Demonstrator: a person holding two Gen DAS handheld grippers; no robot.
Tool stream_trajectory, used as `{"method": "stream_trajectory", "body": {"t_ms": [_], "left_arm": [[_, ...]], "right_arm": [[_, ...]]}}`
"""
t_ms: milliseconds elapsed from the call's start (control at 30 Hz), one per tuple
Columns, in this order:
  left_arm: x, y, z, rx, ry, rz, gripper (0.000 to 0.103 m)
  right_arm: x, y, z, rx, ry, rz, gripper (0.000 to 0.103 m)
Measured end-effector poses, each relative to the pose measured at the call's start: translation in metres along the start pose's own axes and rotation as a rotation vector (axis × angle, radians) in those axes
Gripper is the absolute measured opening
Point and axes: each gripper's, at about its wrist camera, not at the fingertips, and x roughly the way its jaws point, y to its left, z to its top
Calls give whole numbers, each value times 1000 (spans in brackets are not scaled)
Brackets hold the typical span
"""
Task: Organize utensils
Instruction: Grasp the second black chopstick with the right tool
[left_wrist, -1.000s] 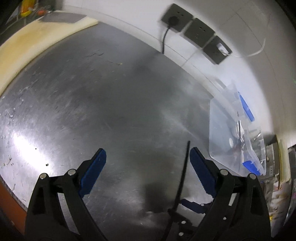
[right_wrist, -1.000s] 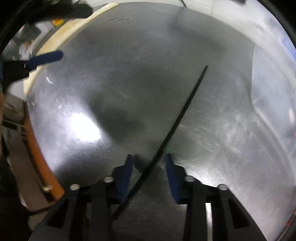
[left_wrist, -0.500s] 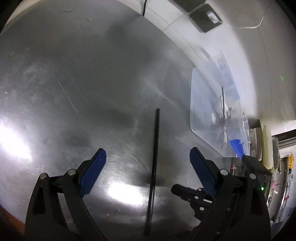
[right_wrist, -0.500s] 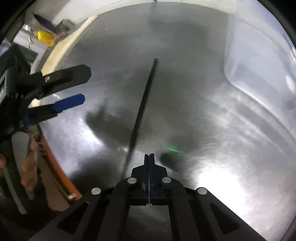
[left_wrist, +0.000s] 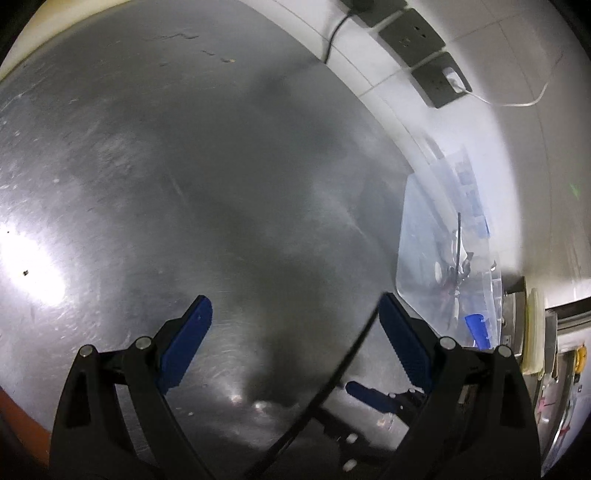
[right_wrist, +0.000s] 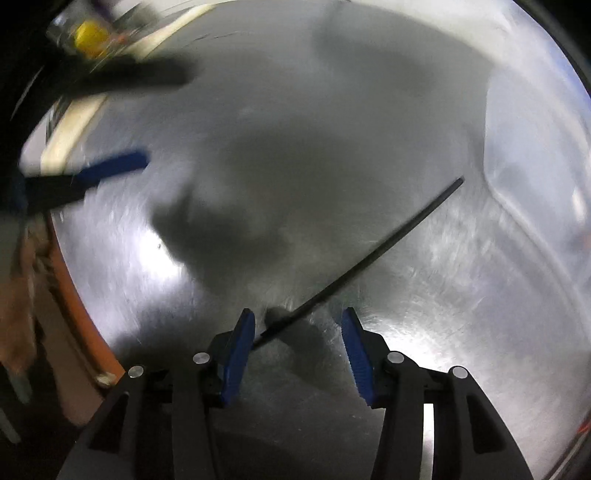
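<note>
A chopstick (right_wrist: 369, 258) lies on the steel counter (left_wrist: 184, 184), left of the storage box (left_wrist: 417, 236).

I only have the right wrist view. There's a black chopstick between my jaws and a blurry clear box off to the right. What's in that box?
Observer: In the left wrist view the clear box already holds a few utensils, one of them a thin dark stick standing up in it. I can't name the rest.
Operator: Is there a lid on it?
Observer: None visible; it looks open on top, with a blue clip at its near end.
Operator: Where does the counter end behind it?
Observer: At a white wall with dark sockets; a black cable is plugged into one.
Operator: And my chopstick?
Observer: The right gripper is opening, and the chopstick lies loose between its jaws. The left gripper is open beside it.
</note>
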Motion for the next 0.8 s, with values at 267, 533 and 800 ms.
{"method": "stream_trajectory", "body": {"t_ms": [267,533,800], "left_arm": [[-11,21,-1,-48,-16,11,88],[-21,43,-3,-98,-33,23,88],[-22,57,-9,-123,-24,24,88]], "right_arm": [[6,-2,41,35,-54,-42,48],[23,47,49,-176,-87,-132,48],[23,45,-1,-260,-12,-176,47]]}}
